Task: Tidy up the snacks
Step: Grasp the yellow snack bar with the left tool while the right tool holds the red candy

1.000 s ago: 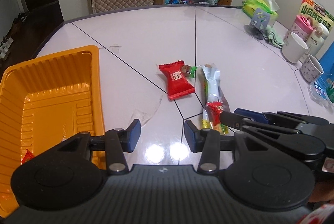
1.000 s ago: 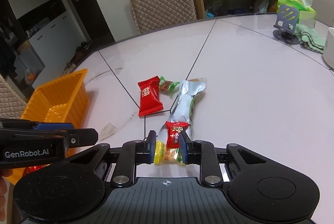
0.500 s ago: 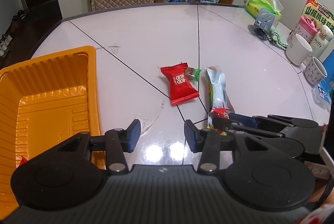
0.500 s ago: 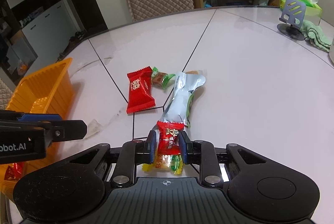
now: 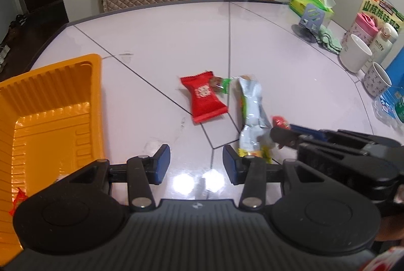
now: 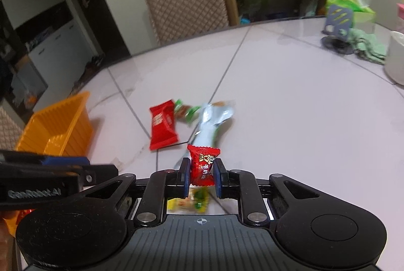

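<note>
Where blurred, right hand-held gripper [image 6: 202, 176] pinches red candy [image 6: 202, 163], partly hidden

Left claw [image 5: 194, 162]: jaws apart, nothing between them, hovering over the counter [image 5: 290, 61].
Orange tray [image 5: 54, 104]: at left, a red wrapper scrap [image 5: 17, 198] in its near corner.
Red packet [image 5: 205, 100]: flat on the counter, a small green-ended candy [image 5: 220, 83] touching its far end.
Silver pouch [image 5: 251, 110]: just right of the red packet.
Right claw [image 5: 279, 132]: enters from the right, a small red candy [image 5: 279, 121] at its tip.

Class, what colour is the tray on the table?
Orange tray, clearest in the left wrist view.
</note>
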A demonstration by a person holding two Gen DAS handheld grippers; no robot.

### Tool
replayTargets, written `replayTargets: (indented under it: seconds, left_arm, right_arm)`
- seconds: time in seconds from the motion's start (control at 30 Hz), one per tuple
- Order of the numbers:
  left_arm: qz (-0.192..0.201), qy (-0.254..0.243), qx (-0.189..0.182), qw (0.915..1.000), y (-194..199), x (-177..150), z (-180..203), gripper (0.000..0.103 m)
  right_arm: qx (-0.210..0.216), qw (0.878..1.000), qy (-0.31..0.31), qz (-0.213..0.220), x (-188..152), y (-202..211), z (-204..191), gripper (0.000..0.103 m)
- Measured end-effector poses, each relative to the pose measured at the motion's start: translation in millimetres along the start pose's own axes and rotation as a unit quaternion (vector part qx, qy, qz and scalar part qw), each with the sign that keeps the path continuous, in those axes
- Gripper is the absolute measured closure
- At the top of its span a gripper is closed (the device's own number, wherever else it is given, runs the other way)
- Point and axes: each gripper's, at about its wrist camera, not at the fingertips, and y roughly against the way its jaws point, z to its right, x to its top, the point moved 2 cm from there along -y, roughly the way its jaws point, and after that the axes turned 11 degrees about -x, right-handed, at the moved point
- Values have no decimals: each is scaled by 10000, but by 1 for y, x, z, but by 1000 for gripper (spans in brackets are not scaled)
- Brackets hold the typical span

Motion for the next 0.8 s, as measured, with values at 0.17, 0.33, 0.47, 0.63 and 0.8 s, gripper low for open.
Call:
replayTargets:
  seconds: [0.17,0.33,0.47,0.63,0.8]
  left_arm:
    - [-165,-75,-162,9997,-14,-5,20,59]
    - [-275,-150,-222,9993,-33,-11,40,49]
    - [-320,-97,-232,9992,-49,-13,51,49]
    - [-319,-99,-46,9994,-66,-14,55,51]
    - [-304,-242,88,9992,-73,-16,59,54]
  right_arm:
    - [-151,9994,-317,15,-2,13,25,84]
    - [-315,9980,-546,-39,-8,20,47,84]
    - [-400,9969,-670,-77,-12,25,60,84]
    - [-460,9960,-762,-72,-15,29,70,84]
    - [-501,9954,-811,-71,-15,30,76,84]
